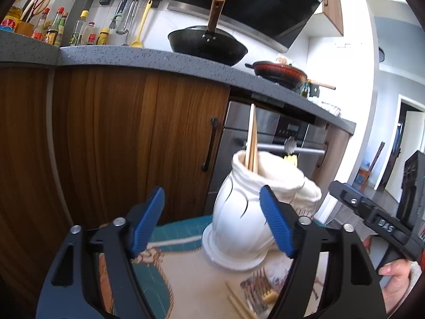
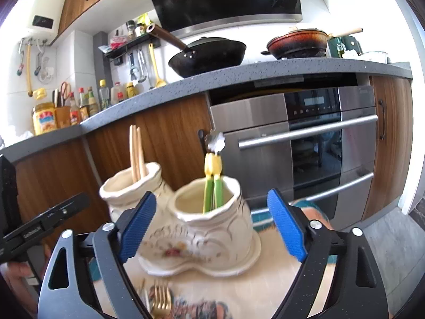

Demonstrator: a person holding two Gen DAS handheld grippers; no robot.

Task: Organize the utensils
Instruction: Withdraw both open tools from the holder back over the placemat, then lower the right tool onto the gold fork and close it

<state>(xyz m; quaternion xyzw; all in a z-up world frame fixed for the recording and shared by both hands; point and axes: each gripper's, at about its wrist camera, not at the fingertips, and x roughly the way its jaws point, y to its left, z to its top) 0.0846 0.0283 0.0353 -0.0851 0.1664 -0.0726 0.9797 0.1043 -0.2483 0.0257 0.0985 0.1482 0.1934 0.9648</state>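
Utensils sit partly sorted: a white two-pot holder (image 2: 202, 228) stands upright on a patterned cloth (image 1: 186, 276), near its far edge, in front of the wooden cabinet (image 1: 119, 138) and steel oven (image 2: 313, 143).

Chopsticks (image 2: 136, 154) stand upright in the holder's left pot. Green-and-yellow handled pieces (image 2: 212, 183) stand in the right pot, a metal head topping them; what kind of utensil cannot be told.

Loose on the cloth, nearer than the holder: gold forks (image 2: 159, 299), tines toward the holder's base, just short of it. Left wrist view also shows loose chopsticks (image 1: 239, 305) lying beside the forks.

Left gripper (image 1: 212, 220): jaws wide apart, nothing between the blue pads. Right pad overlaps the holder's near side in view; contact cannot be told. Left pad lies over bare cloth, clear of the holder.

Right gripper (image 2: 212, 226): jaws wide apart, empty, the right pot framed between the pads. Contact with the holder cannot be told.

Room: open cloth shows to the left of the holder's base and between the base and the forks. Behind the holder the cloth's teal border (image 1: 183, 226) ends close to the cabinet face. The two grippers are side by side, each body visible at the edge of the other's view.
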